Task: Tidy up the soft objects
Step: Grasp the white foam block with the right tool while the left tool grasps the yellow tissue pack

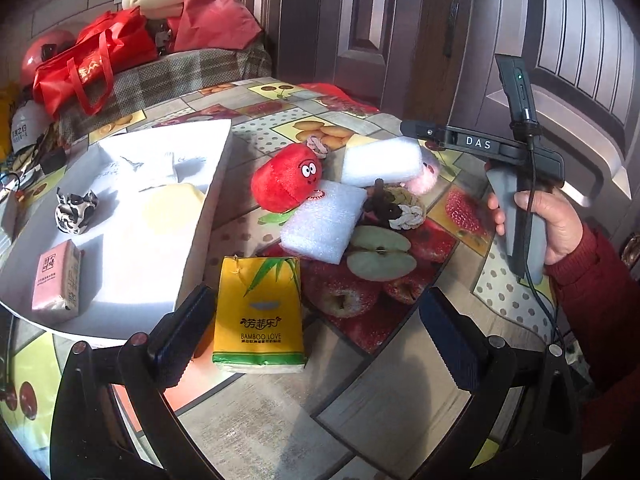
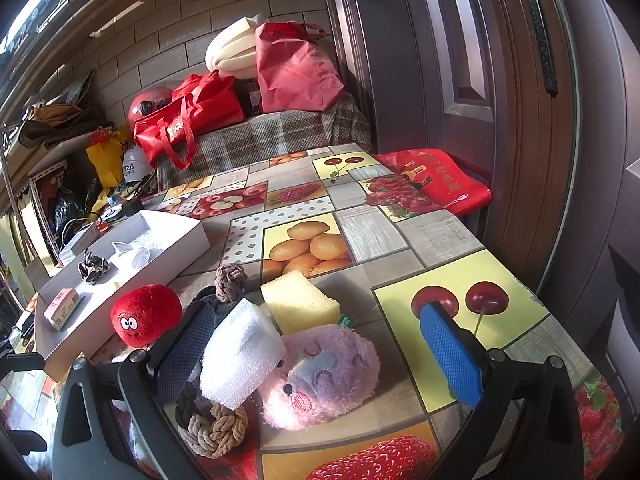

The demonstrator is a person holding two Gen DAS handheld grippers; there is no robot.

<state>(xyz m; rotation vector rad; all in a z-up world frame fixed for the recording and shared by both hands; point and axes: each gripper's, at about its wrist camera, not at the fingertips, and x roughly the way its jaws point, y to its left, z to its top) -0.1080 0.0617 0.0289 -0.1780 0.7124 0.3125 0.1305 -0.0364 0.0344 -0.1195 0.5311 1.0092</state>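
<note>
Left gripper (image 1: 316, 340), jaws apart and empty, faces the yellow tissue pack (image 1: 260, 312) lying lengthwise just ahead

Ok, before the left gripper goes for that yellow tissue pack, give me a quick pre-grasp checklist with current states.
1. Left gripper open: ok, nothing held.
2. Yellow tissue pack between its fingers: ok, nearer the left one.
3. Pack clear of foam block: ok, apart.
4. White tray has bare floor: ok.
5. Right gripper out of the way: ok, open over the pink plush.
6. Pack fully on the table: cannot tell.
</note>
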